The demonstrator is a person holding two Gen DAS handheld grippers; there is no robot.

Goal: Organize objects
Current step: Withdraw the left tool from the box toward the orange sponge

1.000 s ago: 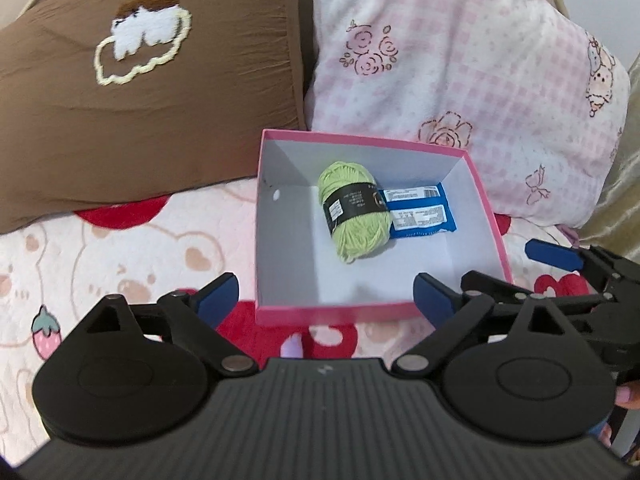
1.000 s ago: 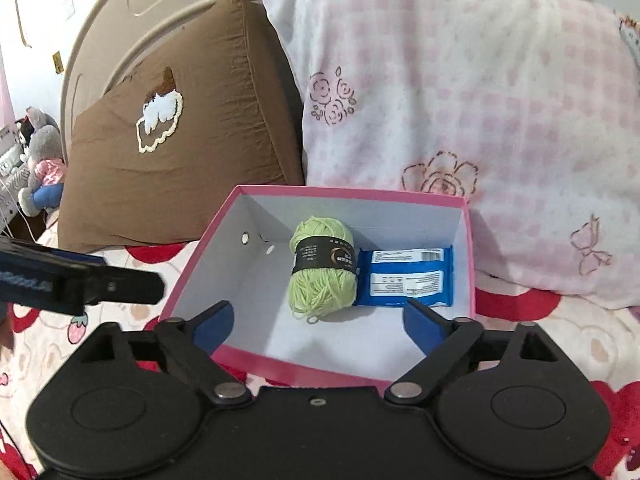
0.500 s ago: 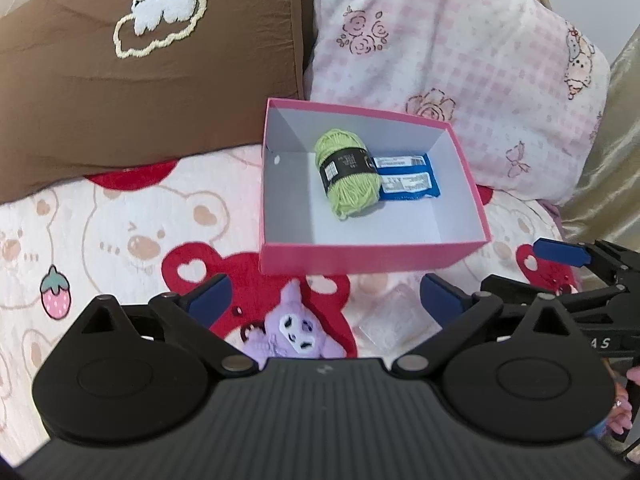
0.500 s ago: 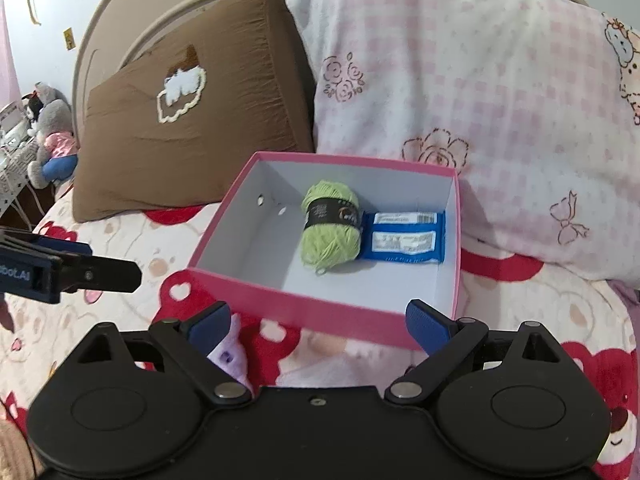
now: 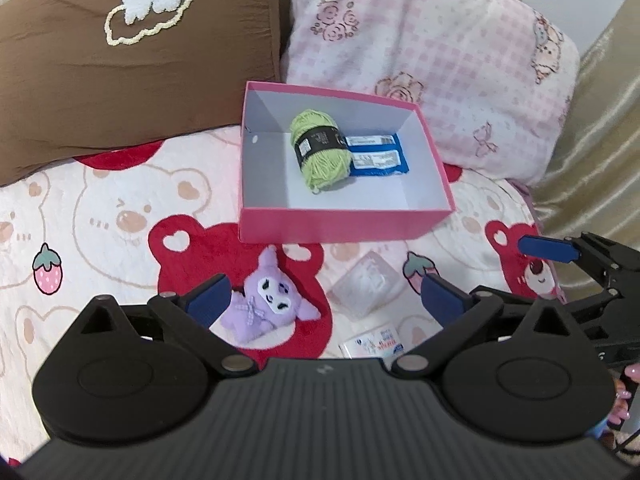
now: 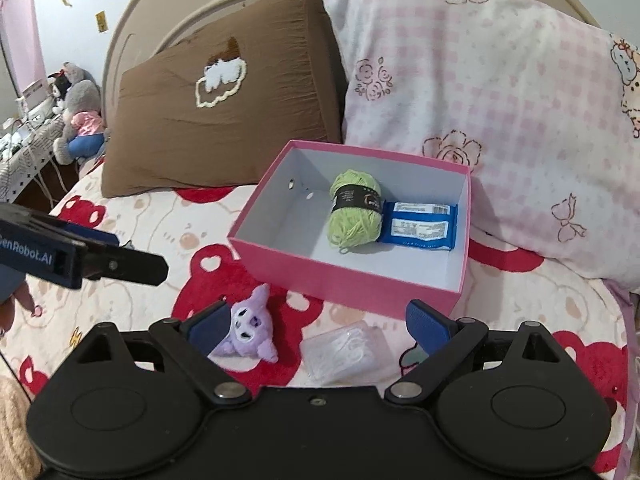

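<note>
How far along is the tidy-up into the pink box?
Done: green yarn and blue packet lie in the pink box. In hand: nothing; left tongs and right tongs are open and empty. Left: purple plush, clear case and small packet on the blanket.

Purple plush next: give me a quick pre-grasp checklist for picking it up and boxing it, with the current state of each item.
1. Left gripper open and empty: ok, jaws wide, having just been opening, nothing between them.
2. Right gripper open and empty: ok.
3. Plush reachable: ok, lies on the blanket in front of the box, beside the left gripper's left finger, nothing on it.
4. Room in box: ok, the floor left of the yarn is bare; the blue packet sits right of the yarn.
5. Neighbours clear of the plush: ok, the clear case lies apart to its right.
6. Printed packet: cannot tell, partly hidden behind the gripper body.
</note>
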